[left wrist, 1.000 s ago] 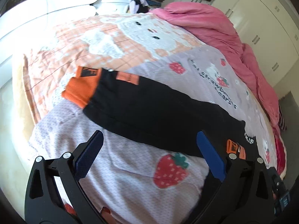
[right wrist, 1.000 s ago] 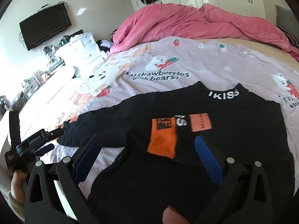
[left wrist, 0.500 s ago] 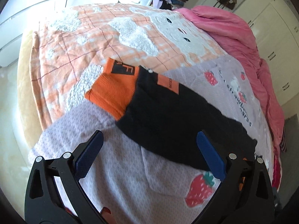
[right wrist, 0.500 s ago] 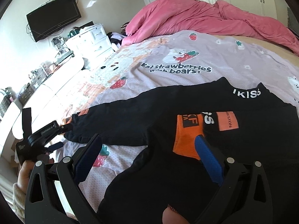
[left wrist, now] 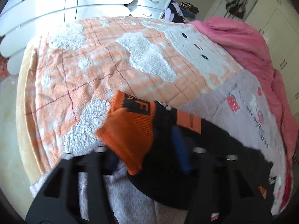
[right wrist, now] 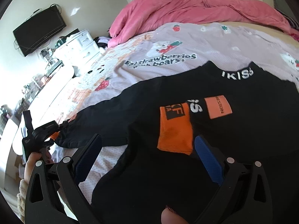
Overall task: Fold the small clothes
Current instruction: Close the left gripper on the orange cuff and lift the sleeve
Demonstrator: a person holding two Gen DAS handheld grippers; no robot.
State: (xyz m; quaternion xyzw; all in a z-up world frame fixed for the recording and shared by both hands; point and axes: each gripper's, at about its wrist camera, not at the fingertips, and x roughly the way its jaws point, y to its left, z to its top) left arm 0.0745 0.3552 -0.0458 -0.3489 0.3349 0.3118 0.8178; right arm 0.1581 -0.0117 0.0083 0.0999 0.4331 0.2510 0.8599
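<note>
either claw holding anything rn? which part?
Left claw has just closed on the black top's outstretched sleeve, gripping it at the orange cuff. Right claw is open over the top's body, holding nothing.

The left gripper [left wrist: 147, 149] pointed steeply downward, and its jaws had just been closing. Its blue fingers [left wrist: 180, 145] stood close together on the orange cuff [left wrist: 130, 128] of the black top's sleeve [left wrist: 168, 168], the cuff bunched between them. In the right wrist view the same gripper showed far off to the left, carried by the person's hand [right wrist: 32, 160], with a pale fuzzy sleeve [right wrist: 21, 190] at the wrist.

The right gripper [right wrist: 149, 155] also tilted downward. Its fingers [right wrist: 209, 160] were spread wide and pressed on nothing; the cloth lay beyond and beneath them. A fingertip of the holding hand [right wrist: 172, 216] showed at the lower edge, behind the fingers.
</note>
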